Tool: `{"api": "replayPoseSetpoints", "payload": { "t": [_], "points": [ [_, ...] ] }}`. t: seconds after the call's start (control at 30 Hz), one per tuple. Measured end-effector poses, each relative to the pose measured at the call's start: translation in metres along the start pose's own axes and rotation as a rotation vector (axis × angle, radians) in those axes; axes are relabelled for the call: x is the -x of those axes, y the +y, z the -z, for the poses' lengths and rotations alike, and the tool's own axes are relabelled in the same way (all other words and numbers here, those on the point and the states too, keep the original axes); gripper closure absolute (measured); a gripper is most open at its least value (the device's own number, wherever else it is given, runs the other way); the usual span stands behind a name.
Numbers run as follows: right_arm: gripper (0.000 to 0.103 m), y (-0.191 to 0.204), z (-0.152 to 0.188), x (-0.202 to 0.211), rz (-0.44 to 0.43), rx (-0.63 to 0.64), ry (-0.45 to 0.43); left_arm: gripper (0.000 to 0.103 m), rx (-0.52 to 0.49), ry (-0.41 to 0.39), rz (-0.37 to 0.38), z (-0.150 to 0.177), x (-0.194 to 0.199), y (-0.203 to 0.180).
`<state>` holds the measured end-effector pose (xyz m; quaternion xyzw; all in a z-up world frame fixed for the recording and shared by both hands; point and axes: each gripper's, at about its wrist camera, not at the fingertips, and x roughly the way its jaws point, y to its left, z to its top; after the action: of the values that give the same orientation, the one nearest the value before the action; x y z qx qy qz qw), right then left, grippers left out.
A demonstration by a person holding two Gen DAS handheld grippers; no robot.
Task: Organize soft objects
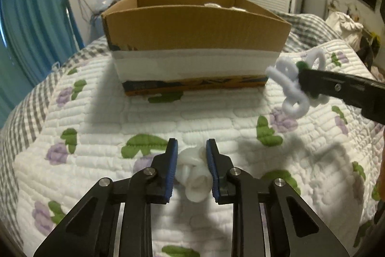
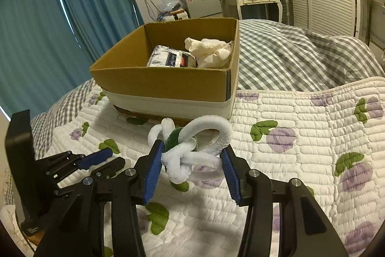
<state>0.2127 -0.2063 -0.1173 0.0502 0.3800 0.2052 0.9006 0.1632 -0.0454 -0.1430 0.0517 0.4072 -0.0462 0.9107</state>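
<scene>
A cardboard box [image 1: 192, 23] stands on the quilted bed ahead; it also shows in the right wrist view [image 2: 158, 81]. My left gripper [image 1: 192, 148] is shut on a small white pipe-cleaner knot [image 1: 193, 175], low over the quilt. My right gripper [image 2: 191, 148] is shut on a white and green pipe-cleaner tangle [image 2: 190, 146] and holds it above the quilt, near the box's front right corner; the tangle also shows in the left wrist view [image 1: 292, 86]. The left gripper also shows in the right wrist view [image 2: 101, 160], lower left.
Inside the box lie a wrapped tissue pack [image 2: 170, 59] and crumpled white cloth [image 2: 211, 52]. A grey checked duvet [image 2: 300, 57] is bunched behind the floral quilt [image 2: 300, 136]. Blue curtains [image 2: 48, 28] hang left; a dressing table [image 2: 252, 1] stands beyond the bed.
</scene>
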Motion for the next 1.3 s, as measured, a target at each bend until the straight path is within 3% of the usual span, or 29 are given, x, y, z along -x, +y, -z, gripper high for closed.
{"api": "replayPoseSetpoints", "payload": {
  "t": [0.1, 0.13, 0.33, 0.5, 0.53, 0.87, 1.13, 1.23, 1.3],
  "points": [
    [0.055, 0.005, 0.002, 0.011, 0.001, 0.01, -0.013, 0.087, 0.01, -0.003, 0.01, 0.002, 0.011, -0.002],
    [0.055, 0.007, 0.002, 0.014, 0.0, 0.011, -0.017, 0.102, 0.008, -0.003, 0.02, 0.0, 0.016, -0.005],
    [0.055, 0.016, 0.0, 0.043, -0.003, 0.024, -0.058, 0.102, -0.036, -0.013, 0.008, -0.002, 0.041, -0.014],
    [0.055, 0.022, 0.003, 0.06, -0.005, 0.031, -0.077, 0.101, 0.014, -0.032, 0.037, 0.008, 0.056, -0.009],
    [0.055, 0.022, 0.004, 0.061, -0.007, 0.03, -0.078, 0.096, 0.027, -0.032, 0.041, 0.008, 0.058, -0.008],
    [0.055, 0.008, 0.01, 0.046, -0.023, 0.013, -0.054, 0.094, 0.07, 0.141, -0.032, 0.017, 0.005, -0.012],
    [0.055, -0.017, 0.011, 0.029, -0.055, -0.047, -0.021, 0.094, 0.105, 0.095, -0.049, 0.011, 0.009, -0.016],
    [0.055, -0.017, 0.009, 0.031, -0.063, -0.045, -0.028, 0.094, 0.104, -0.014, -0.016, 0.012, 0.028, -0.017],
    [0.055, -0.013, 0.007, 0.031, -0.068, -0.034, -0.033, 0.094, 0.075, -0.011, -0.02, 0.009, 0.029, -0.019]
  ]
}}
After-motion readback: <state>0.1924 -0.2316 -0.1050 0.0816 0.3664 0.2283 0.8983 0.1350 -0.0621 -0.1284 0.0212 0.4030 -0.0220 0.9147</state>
